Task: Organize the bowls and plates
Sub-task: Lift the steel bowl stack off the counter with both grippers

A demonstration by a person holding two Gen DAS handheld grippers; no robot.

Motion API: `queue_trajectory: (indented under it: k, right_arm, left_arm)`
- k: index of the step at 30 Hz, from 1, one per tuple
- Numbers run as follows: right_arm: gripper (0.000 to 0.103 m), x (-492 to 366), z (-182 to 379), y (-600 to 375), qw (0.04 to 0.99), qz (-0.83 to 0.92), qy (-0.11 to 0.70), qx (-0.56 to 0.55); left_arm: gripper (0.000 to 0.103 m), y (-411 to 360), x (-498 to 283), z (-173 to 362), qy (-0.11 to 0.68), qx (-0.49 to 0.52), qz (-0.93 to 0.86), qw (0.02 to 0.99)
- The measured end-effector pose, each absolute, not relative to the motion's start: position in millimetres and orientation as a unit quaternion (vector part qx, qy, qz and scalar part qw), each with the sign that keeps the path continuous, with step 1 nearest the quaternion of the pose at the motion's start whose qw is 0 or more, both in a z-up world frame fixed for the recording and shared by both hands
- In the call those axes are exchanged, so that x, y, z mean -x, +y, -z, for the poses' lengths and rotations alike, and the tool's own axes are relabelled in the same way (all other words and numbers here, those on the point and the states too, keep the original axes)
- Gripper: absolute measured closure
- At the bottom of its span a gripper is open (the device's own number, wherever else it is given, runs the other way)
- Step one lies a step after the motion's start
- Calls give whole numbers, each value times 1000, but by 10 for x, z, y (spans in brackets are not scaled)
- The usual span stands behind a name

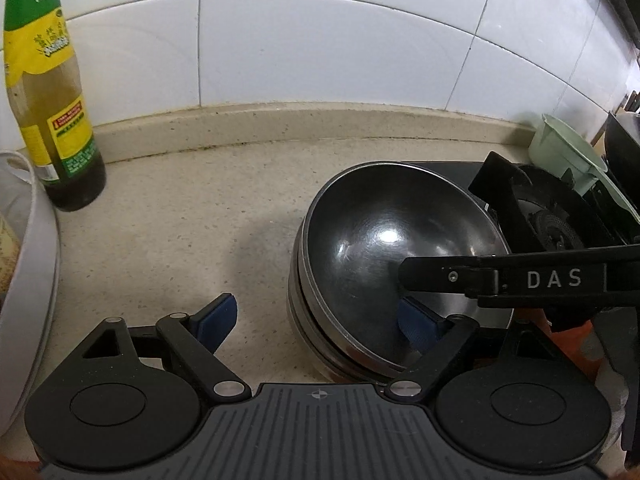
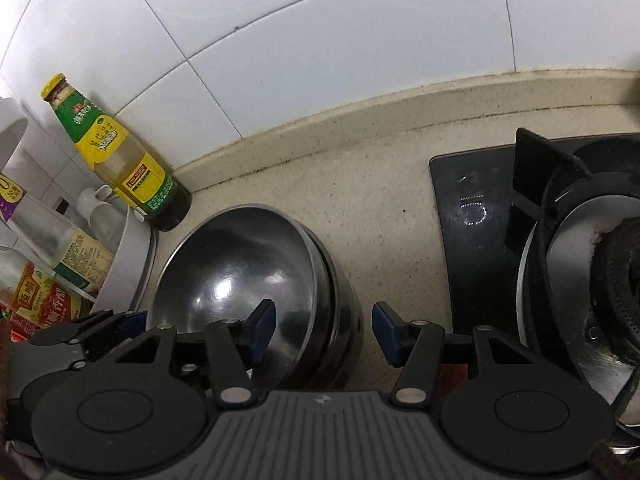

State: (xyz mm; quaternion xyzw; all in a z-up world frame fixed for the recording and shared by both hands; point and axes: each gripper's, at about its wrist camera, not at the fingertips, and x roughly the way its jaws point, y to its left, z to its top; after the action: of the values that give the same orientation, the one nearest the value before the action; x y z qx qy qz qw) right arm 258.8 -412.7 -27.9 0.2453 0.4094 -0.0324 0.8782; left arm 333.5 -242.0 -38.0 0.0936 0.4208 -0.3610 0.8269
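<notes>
A stack of nested steel bowls (image 1: 380,232) (image 2: 232,264) rests on the beige counter, and the top bowl sits tilted in it. My left gripper (image 1: 316,322) stands wide open astride the stack's left wall, one blue pad over bare counter and the other inside the top bowl. My right gripper (image 2: 324,332) straddles the right wall, with one pad inside the bowl and one outside. A thin strip of counter shows between the outer pad and the stack. In the left wrist view one of the right gripper's fingers (image 1: 440,276) reaches over the bowl.
A green-and-yellow sauce bottle (image 1: 60,120) (image 2: 132,172) stands against the tiled wall. A white basin (image 2: 132,264) with several bottles lies left of the bowls. A black gas stove (image 2: 472,216) with its burner is close on the right, and a pale green container (image 1: 560,148) stands behind it.
</notes>
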Motion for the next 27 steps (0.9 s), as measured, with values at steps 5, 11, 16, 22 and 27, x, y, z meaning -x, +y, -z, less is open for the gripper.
queue_trajectory:
  k: [5,11,16,22,27]
  right_arm:
    - [54,-2637,325,-4144,874,23,412,-256]
    - [53,-2674,334,-4163,872,16,413,-261]
    - [53,-2661,342,-4182,872,12,413,-263]
    - [53,-2660,357,-4199,871,7,411,-268]
    - [50,-2716,362,-4187,868,6,414,-274]
  left_arm:
    - [9,-2467,-3333,385,415,-102,373,823]
    - [8,-2525,-3332,398,408,-102,386,821]
    - [7,-2521,-3351,417,408,-97,393,818]
    - [7,-2533,-3357,436,404,-92,407,814]
    - [11,-2609,-3359,411,396,-97,417,812]
